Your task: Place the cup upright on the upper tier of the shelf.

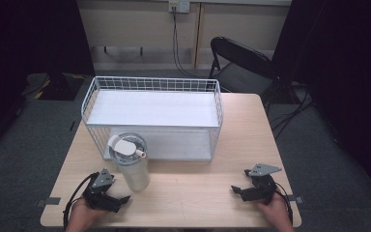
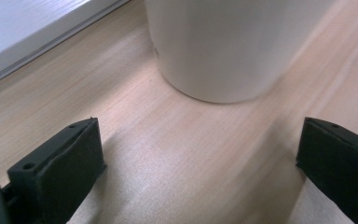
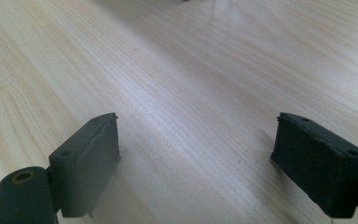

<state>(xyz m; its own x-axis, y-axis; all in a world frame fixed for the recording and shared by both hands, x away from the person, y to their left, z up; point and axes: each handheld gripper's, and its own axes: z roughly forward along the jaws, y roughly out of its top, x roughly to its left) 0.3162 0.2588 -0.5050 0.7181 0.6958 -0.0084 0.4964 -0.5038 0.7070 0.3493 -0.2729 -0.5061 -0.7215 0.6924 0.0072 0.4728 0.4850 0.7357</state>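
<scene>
Right tool [image 3: 196, 158], jaws wide apart, over bare wooden table [image 3: 191, 70].

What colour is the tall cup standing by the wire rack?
The cup is creamy white with a clear lid, best seen in the high view.

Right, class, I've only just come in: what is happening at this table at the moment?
A person sits at a wooden table with a two-jaw gripper in each hand. The left gripper rests open on the table, pointed at a white lidded tumbler standing just ahead of it, not touching it. The right gripper also lies open, over bare wood. Behind the tumbler stands a white wire shelf rack. Nothing is held yet.
</scene>
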